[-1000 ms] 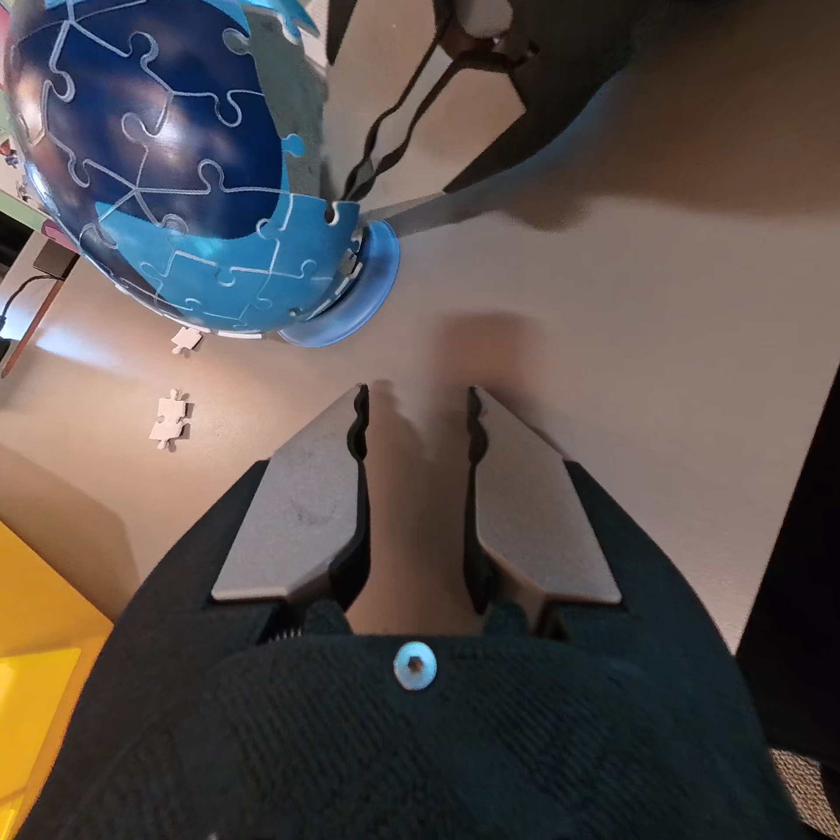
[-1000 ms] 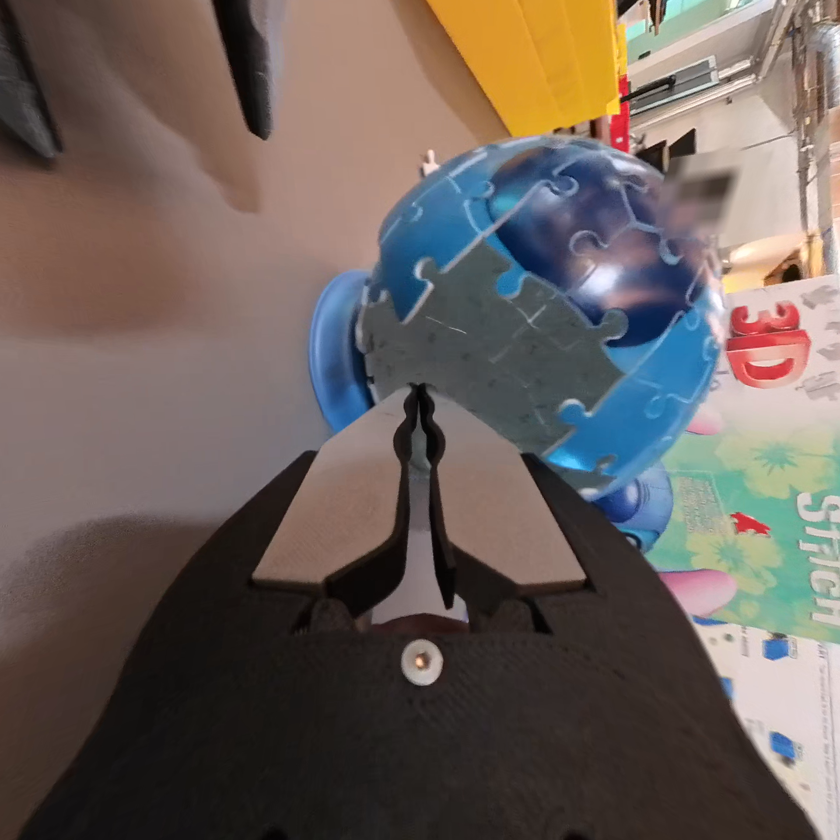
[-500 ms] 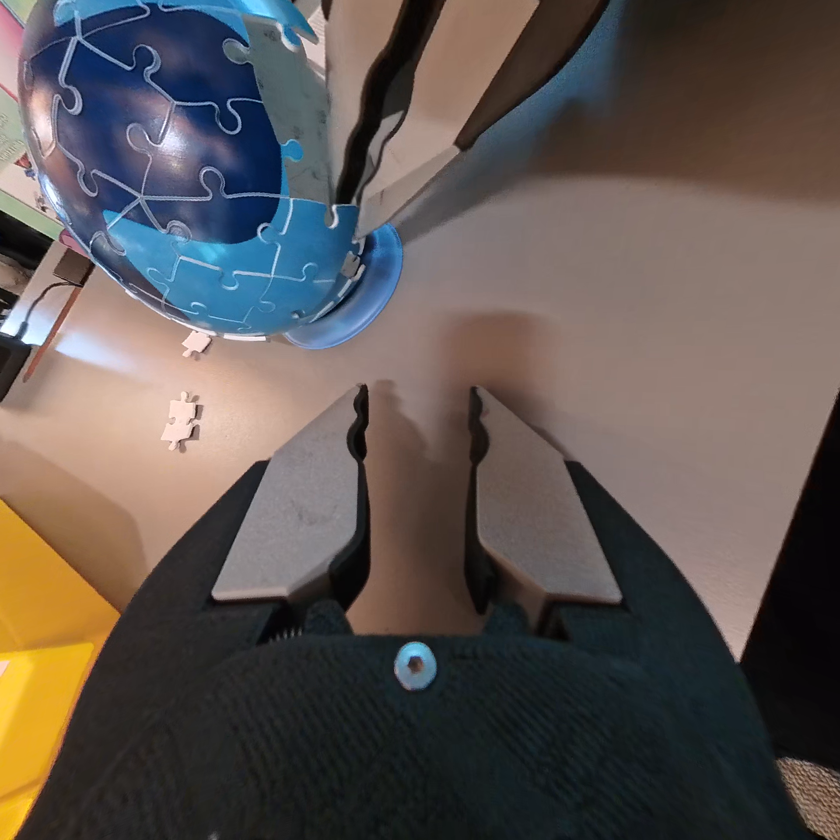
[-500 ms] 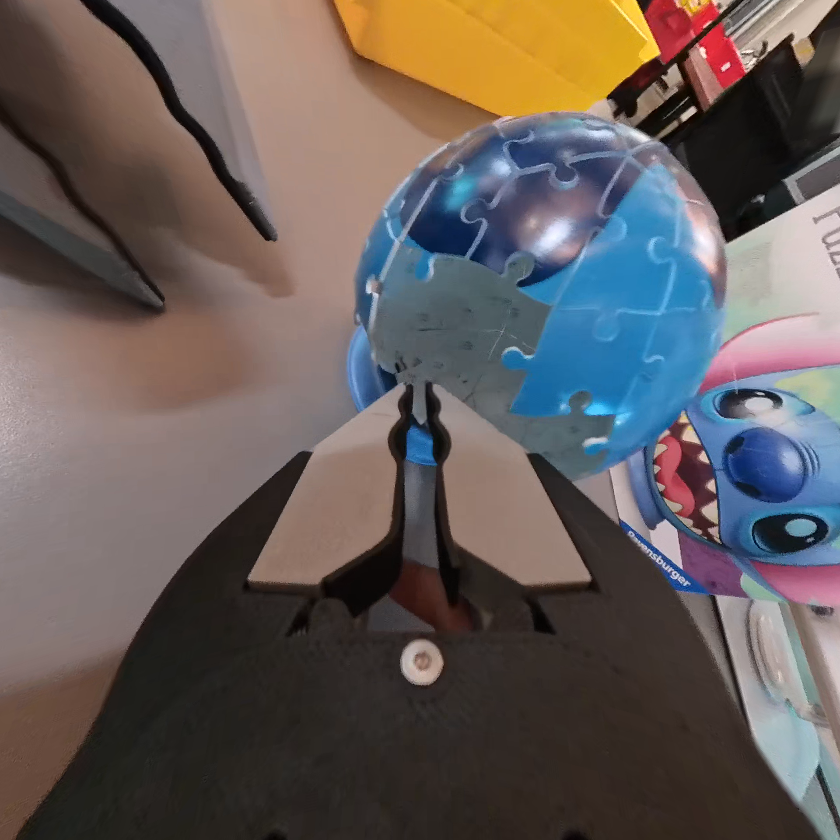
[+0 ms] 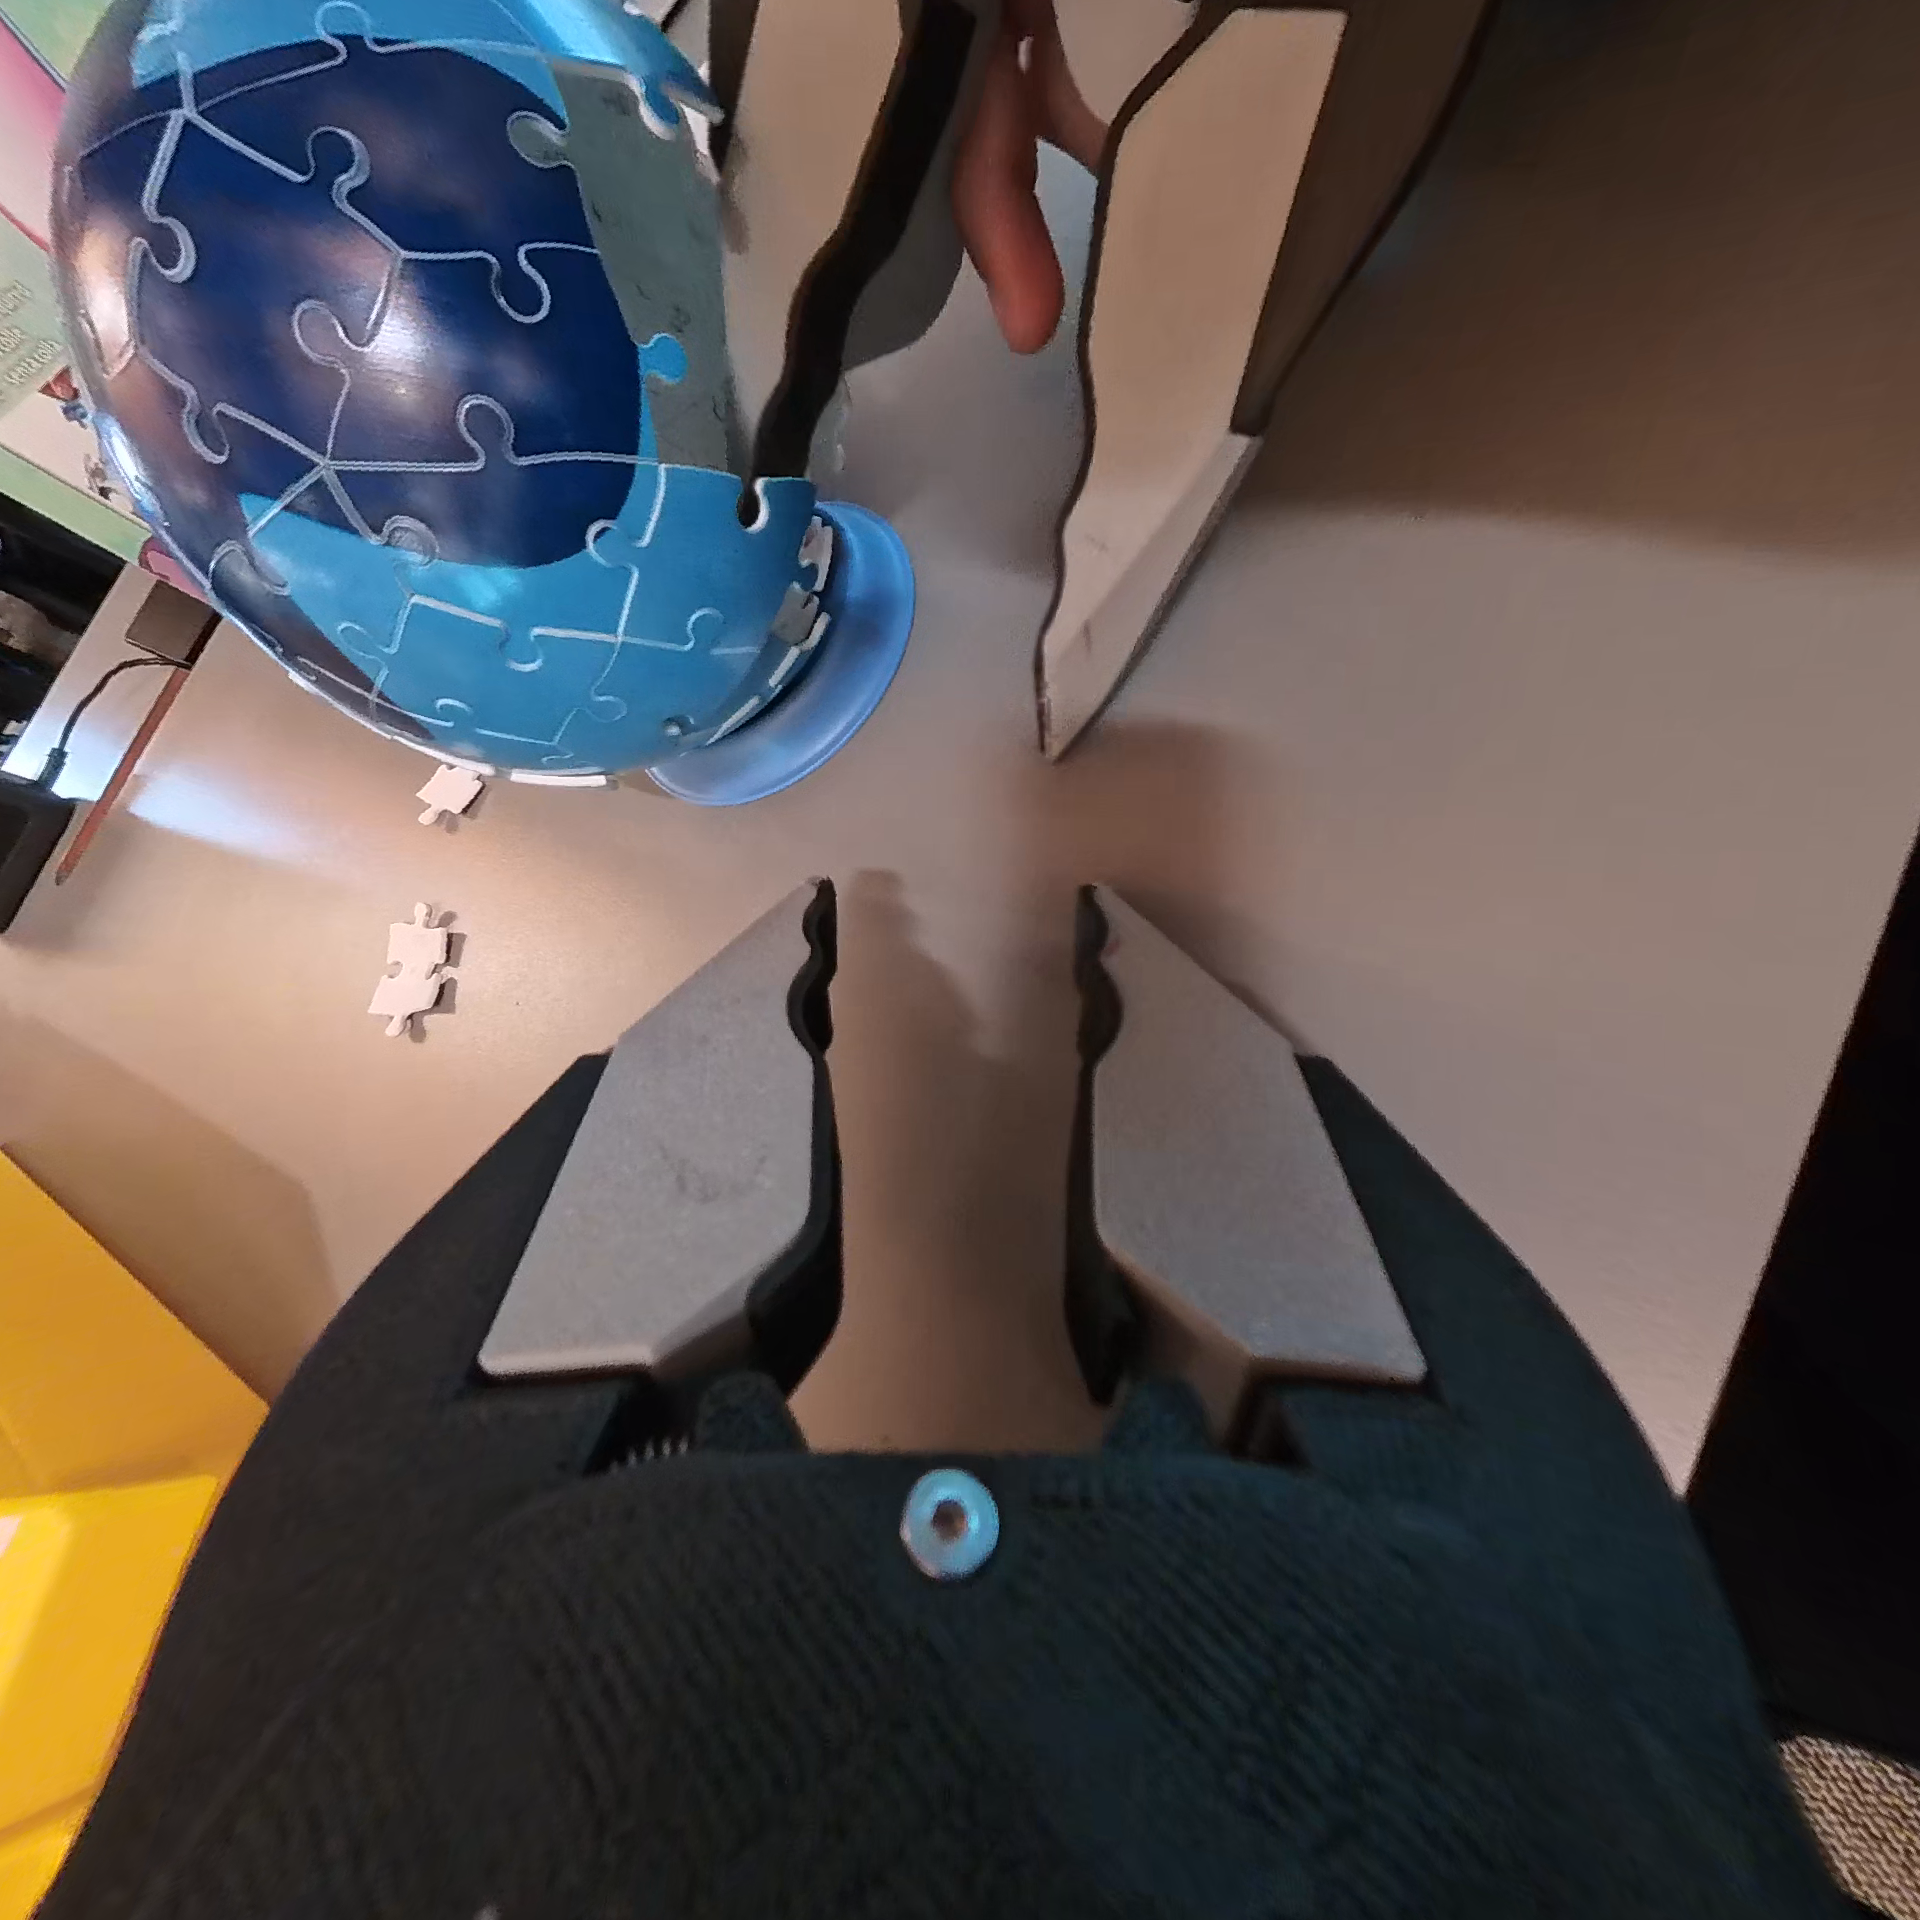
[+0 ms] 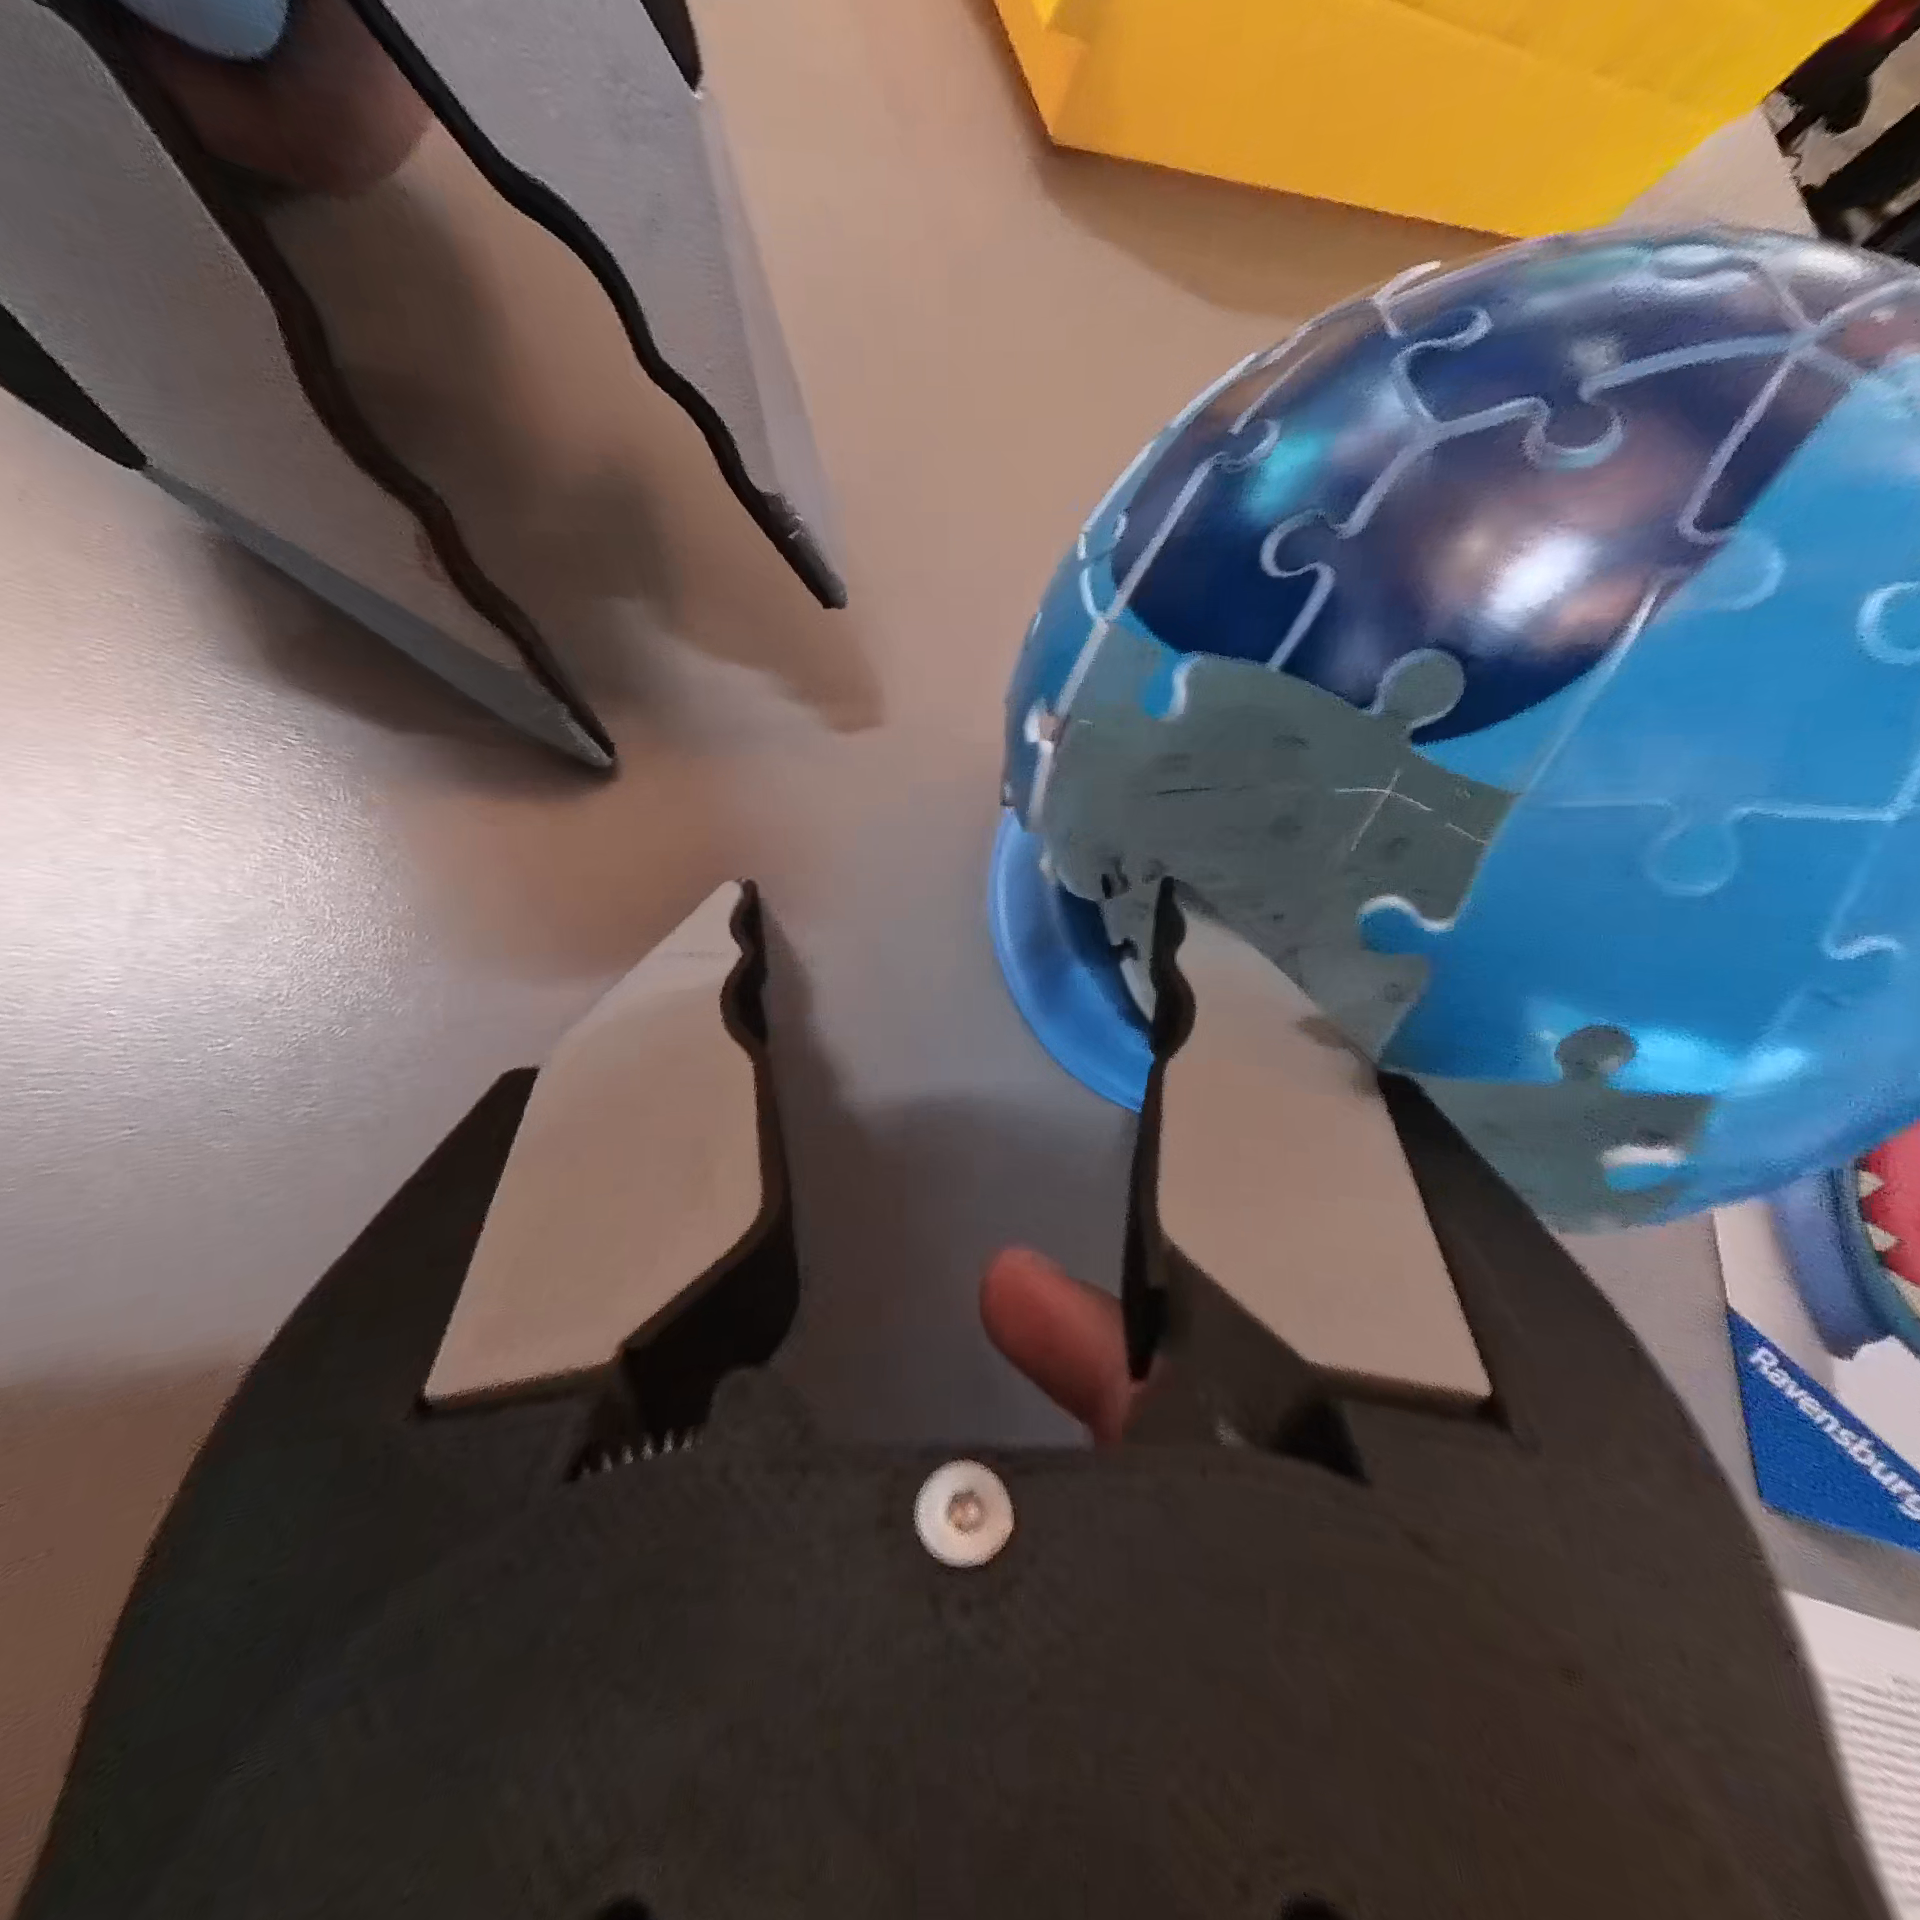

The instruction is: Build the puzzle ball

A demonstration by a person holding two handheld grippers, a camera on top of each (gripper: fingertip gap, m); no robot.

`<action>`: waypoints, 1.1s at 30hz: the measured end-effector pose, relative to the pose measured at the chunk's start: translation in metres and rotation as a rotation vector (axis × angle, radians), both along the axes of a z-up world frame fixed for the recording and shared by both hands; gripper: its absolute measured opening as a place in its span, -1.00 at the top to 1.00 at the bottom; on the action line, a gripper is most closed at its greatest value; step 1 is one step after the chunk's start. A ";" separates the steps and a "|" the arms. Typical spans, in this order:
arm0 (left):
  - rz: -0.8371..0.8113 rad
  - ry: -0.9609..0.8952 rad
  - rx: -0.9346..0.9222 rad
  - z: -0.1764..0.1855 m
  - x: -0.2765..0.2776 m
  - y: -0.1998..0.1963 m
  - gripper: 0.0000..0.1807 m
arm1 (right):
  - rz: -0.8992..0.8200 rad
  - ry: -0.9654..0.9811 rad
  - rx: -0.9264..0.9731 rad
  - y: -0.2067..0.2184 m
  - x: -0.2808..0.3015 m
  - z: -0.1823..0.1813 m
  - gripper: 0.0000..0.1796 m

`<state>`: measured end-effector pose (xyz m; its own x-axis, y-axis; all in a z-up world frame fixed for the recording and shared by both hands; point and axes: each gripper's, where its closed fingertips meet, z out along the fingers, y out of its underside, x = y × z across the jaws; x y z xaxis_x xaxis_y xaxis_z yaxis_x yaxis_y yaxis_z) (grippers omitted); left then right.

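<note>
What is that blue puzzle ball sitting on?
The puzzle ball rests on a round blue stand, which sits on the tan table. The ball covers the middle of the stand, so how they meet is hidden.

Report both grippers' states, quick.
Left gripper: open, holding nothing.
Right gripper: open, holding nothing, beside the puzzle ball.

The puzzle ball sat on its ring stand, which rested on the bench. In the left wrist view, two loose pieces lay on the bench below the ball. In the right wrist view, a bin stood behind the ball, and a box lay beside it.
</note>
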<state>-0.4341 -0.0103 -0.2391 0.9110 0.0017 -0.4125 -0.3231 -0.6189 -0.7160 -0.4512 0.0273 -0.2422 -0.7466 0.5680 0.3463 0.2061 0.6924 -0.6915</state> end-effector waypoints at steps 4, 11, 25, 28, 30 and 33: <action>0.001 -0.002 -0.005 -0.001 0.000 0.000 0.51 | -0.002 -0.042 -0.017 0.001 -0.003 -0.001 0.01; 0.003 0.003 -0.003 0.000 0.000 0.000 0.51 | 0.014 -0.173 -0.064 -0.001 0.005 -0.008 -0.31; 0.002 0.014 0.000 0.000 -0.001 0.000 0.51 | 0.008 -0.235 -0.103 -0.003 0.014 -0.012 -0.20; 0.002 0.011 -0.001 0.000 -0.001 0.000 0.51 | 0.003 -0.209 -0.088 -0.002 0.017 -0.010 -0.23; 0.002 0.010 -0.002 0.000 -0.001 0.000 0.51 | -0.006 -0.178 -0.076 0.000 0.013 -0.008 -0.28; 0.003 0.009 -0.003 0.000 -0.001 0.001 0.52 | -0.009 -0.199 -0.103 -0.002 0.009 -0.011 -0.37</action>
<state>-0.4353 -0.0096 -0.2395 0.9072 0.0026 -0.4207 -0.3279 -0.6220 -0.7110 -0.4420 0.0254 -0.2528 -0.7895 0.5994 0.1323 0.3514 0.6181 -0.7032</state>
